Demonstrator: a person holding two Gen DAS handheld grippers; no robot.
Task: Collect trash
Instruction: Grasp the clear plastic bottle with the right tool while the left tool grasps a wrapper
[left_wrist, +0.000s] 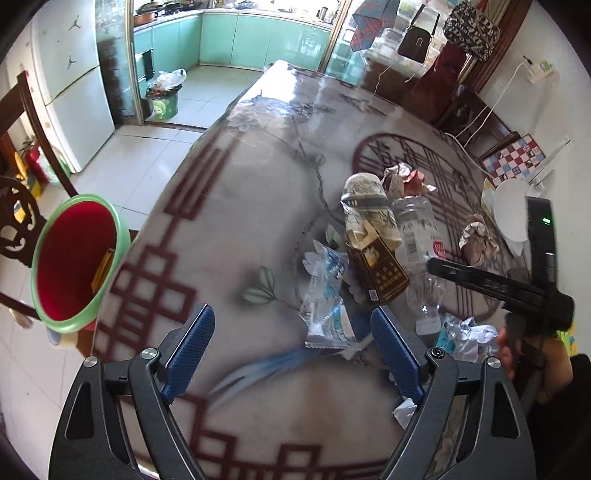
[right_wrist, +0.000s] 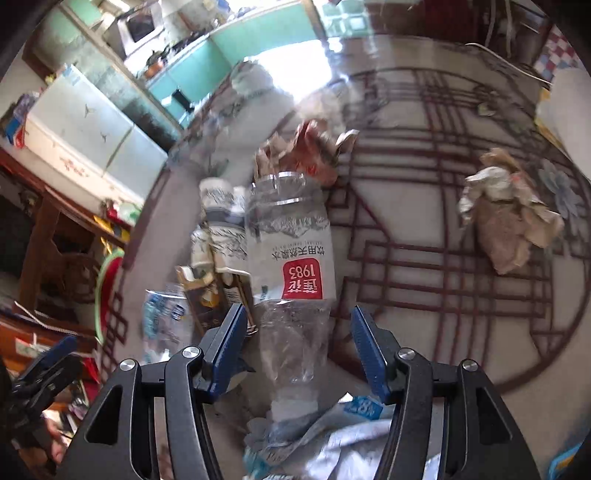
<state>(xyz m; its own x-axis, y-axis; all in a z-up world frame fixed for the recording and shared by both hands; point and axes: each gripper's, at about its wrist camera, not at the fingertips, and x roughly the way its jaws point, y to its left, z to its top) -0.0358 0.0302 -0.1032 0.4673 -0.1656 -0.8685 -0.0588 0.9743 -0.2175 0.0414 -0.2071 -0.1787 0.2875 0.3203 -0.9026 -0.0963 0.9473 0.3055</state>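
Note:
Trash lies on the patterned table (left_wrist: 240, 206): a clear plastic bottle (right_wrist: 291, 266) with a red label, a brown carton (left_wrist: 376, 266), a clear blue-printed wrapper (left_wrist: 325, 295) and crumpled paper (left_wrist: 476, 240). My right gripper (right_wrist: 297, 343) is open, its blue fingers on either side of the bottle's lower body. My left gripper (left_wrist: 291, 350) is open and empty above the table, the wrapper just ahead between its fingers. A red bin with a green rim (left_wrist: 74, 258) stands off the table's left edge. The right gripper (left_wrist: 480, 280) shows in the left wrist view.
More crumpled paper (right_wrist: 509, 214) lies to the right of the bottle, and more (right_wrist: 306, 151) behind it. A white fan (left_wrist: 511, 214) and a checkered box (left_wrist: 513, 158) sit at the table's far right. Wooden chairs (left_wrist: 22, 122) stand left.

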